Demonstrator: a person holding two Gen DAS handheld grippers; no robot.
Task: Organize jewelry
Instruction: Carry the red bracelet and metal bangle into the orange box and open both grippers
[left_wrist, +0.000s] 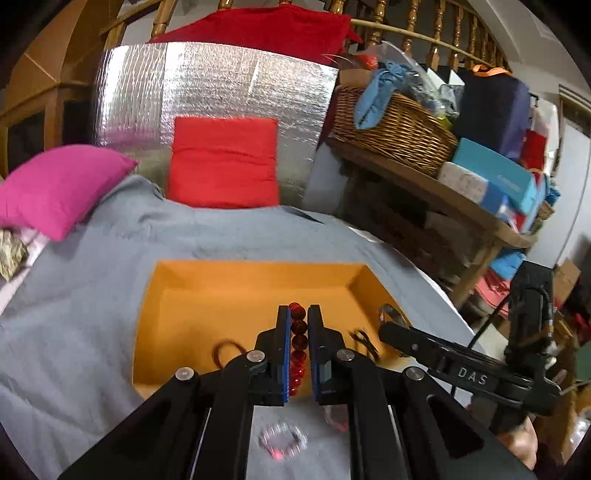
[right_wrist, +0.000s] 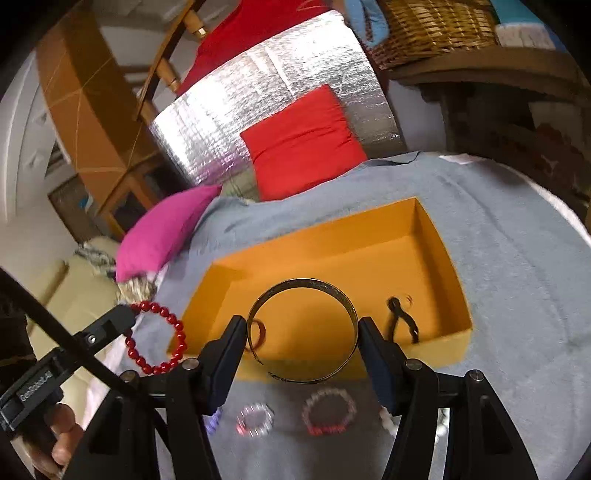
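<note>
My left gripper (left_wrist: 298, 314) is shut on a red bead bracelet (left_wrist: 297, 341), which hangs in a line between its pads above the near wall of an open orange box (left_wrist: 255, 284). From the right wrist view, that bracelet (right_wrist: 173, 325) dangles as a loop from the left gripper (right_wrist: 127, 315), left of the box (right_wrist: 332, 251). My right gripper (right_wrist: 301, 328) is shut on a wide metal bangle (right_wrist: 303, 282), pads pressed on its two sides, held over the box's near edge. The box holds a small dark band (right_wrist: 258, 328) and a black clasp-like piece (right_wrist: 402, 321).
Two pale bead bracelets (right_wrist: 255, 419) (right_wrist: 328, 410) lie on the grey cloth (right_wrist: 498, 258) in front of the box. Behind the box stand a red cushion (left_wrist: 223, 162), a pink cushion (left_wrist: 59, 184) and a silver foil panel (left_wrist: 214, 85). A wicker basket (left_wrist: 395, 125) sits on a shelf at right.
</note>
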